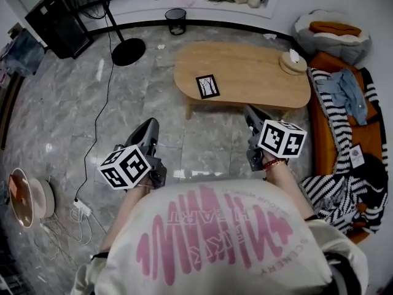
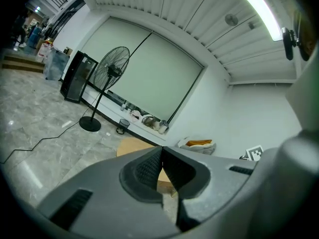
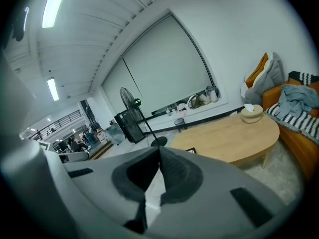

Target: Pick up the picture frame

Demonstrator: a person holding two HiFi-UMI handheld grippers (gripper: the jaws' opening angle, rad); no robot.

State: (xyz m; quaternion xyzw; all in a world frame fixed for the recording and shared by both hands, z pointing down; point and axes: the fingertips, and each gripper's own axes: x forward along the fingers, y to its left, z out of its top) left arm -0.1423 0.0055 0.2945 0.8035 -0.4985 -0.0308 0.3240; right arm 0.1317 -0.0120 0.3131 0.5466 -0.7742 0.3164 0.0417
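Observation:
The picture frame (image 1: pixel 207 85) is small, black-edged, with a pale picture, and lies flat on the left part of the oval wooden coffee table (image 1: pixel 258 78). Both grippers hang over the floor, short of the table's near edge. My left gripper (image 1: pixel 150 126) is down-left of the frame, jaws together with nothing in them. My right gripper (image 1: pixel 250 114) is near the table's front edge, also shut and empty. In the right gripper view the frame (image 3: pixel 191 151) peeks just past the closed jaws (image 3: pixel 159 151). The left gripper view shows its closed jaws (image 2: pixel 161 152) with the table (image 2: pixel 130 146) beyond.
A standing fan (image 1: pixel 127 51) and its cable cross the marble floor at left. A black bin (image 1: pixel 175 20) stands behind the table. A round tissue holder (image 1: pixel 293 61) sits on the table's right end. An orange sofa (image 1: pixel 331 140) with striped blankets lines the right side.

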